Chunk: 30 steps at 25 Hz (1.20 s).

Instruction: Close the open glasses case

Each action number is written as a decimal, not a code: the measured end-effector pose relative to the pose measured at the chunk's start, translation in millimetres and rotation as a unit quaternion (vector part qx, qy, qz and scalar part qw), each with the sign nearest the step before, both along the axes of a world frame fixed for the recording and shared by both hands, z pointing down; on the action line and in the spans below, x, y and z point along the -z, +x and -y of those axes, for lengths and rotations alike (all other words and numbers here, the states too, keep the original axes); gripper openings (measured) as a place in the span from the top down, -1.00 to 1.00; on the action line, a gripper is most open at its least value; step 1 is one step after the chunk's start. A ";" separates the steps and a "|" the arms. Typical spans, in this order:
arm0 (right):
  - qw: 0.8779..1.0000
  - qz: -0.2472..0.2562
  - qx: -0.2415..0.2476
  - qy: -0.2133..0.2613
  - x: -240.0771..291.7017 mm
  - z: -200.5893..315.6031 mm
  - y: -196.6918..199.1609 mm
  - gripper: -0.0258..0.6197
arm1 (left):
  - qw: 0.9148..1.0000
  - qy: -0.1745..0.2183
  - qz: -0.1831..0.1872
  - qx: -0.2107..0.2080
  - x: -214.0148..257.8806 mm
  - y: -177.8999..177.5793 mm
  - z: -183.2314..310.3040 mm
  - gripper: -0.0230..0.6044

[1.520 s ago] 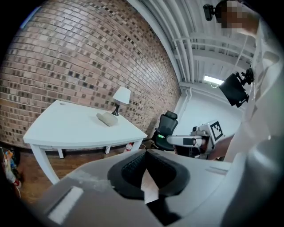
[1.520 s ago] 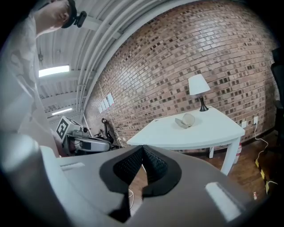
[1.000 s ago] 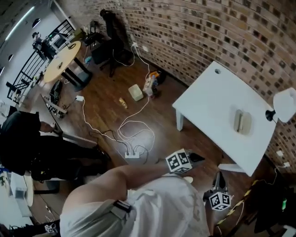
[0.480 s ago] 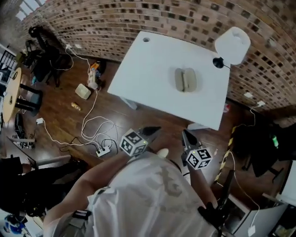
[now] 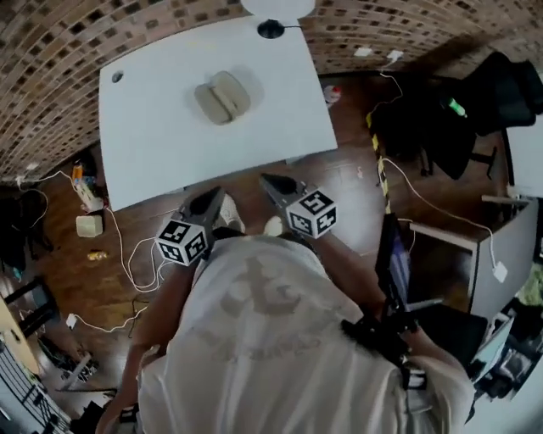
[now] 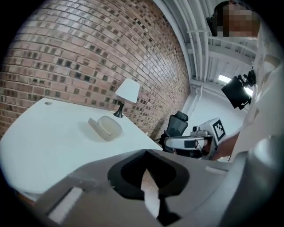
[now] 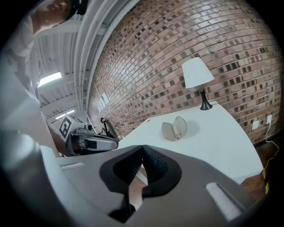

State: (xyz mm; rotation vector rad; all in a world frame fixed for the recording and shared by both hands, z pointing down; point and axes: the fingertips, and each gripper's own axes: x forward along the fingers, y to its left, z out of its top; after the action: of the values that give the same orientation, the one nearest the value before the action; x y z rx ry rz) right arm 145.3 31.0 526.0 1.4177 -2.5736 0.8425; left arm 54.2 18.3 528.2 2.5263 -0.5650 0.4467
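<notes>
The beige glasses case (image 5: 222, 96) lies open on the white table (image 5: 153, 144), its two halves spread apart. It also shows in the left gripper view as the case (image 6: 104, 127) and in the right gripper view as the case (image 7: 174, 129). Both grippers are held off the near edge of the table, well short of the case. My left gripper (image 5: 209, 202) is shut with nothing in it, jaws meeting at the tip (image 6: 145, 151). My right gripper (image 5: 273, 183) is likewise shut and empty (image 7: 142, 147).
A white lamp (image 5: 276, 8) stands at the table's far edge by the brick wall, behind the case. Cables and small items (image 5: 89, 225) lie on the wooden floor at left. Dark bags (image 5: 475, 93) and a desk (image 5: 509, 246) are at right.
The head view has swung round: the table went from the right side to the top of the picture. Both grippers now point at its near edge, closer to it. The case stays open.
</notes>
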 end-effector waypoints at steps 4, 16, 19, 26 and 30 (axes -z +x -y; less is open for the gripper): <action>1.000 -0.011 -0.024 0.007 10.2 33.9 12.6 0.90 | 0.999 0.019 -0.009 -0.026 6.9 16.2 38.9 0.91; 0.993 -0.029 -0.111 0.002 23.6 59.3 16.8 0.90 | 0.994 0.013 -0.033 -0.099 17.0 17.5 82.7 0.91; 0.991 -0.034 -0.127 -0.005 21.2 59.7 15.1 0.90 | 0.994 0.007 -0.036 -0.102 14.0 6.7 84.6 0.91; 0.993 -0.036 -0.112 -0.022 10.9 76.7 9.1 0.90 | 0.997 0.002 -0.043 -0.061 2.7 -19.8 96.7 0.91; 0.995 -0.044 -0.088 -0.030 11.2 95.5 11.8 0.90 | 0.998 -0.004 -0.050 -0.036 4.5 -24.7 102.9 0.91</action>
State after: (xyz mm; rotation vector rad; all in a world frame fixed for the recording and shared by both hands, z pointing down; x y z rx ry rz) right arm 157.1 -64.5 514.8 1.6437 -2.3660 0.8488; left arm 29.5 -84.6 523.6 2.5516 -0.4340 0.3466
